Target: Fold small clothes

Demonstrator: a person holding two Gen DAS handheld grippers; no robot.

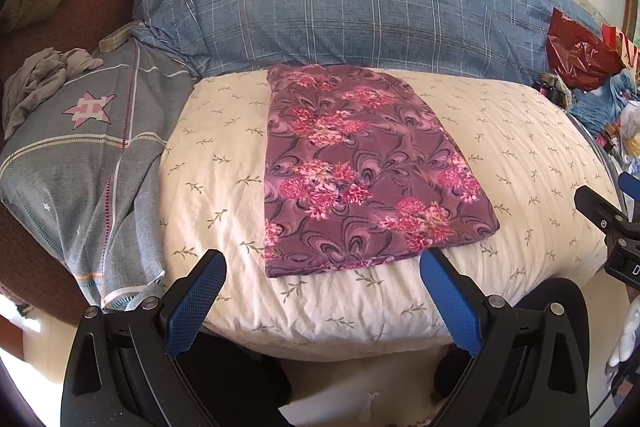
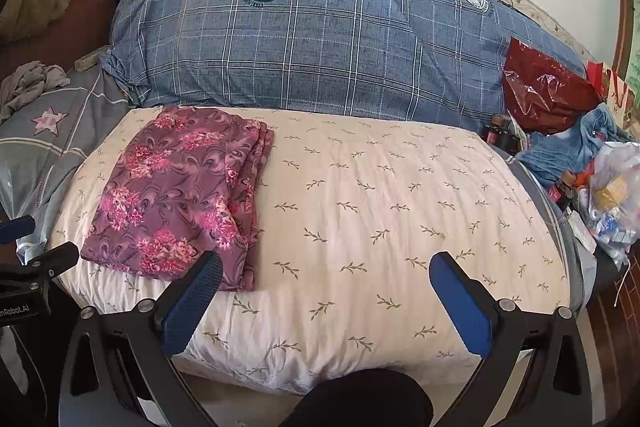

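The folded purple floral cloth garment [image 1: 360, 171] looks soft, thin and matt, its layered edges plain in the right wrist view. It lies on a cream leaf-printed quilted cotton cover [image 2: 380, 211], matt and finely wrinkled. The blue checked fabric bedding roll [image 1: 360, 7] has a dull woven look. The crumpled red plastic bag [image 2: 544, 87] is glossy and creased. Each gripper shows matt black plastic arms, blue knurled rubbery finger pads [image 1: 196, 303] and shiny metal pivot pins.

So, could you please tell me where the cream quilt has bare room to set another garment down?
The cream quilt is bare from the folded floral garment across to its right edge, below the blue plaid duvet. Past that edge it is crowded with plastic bags.
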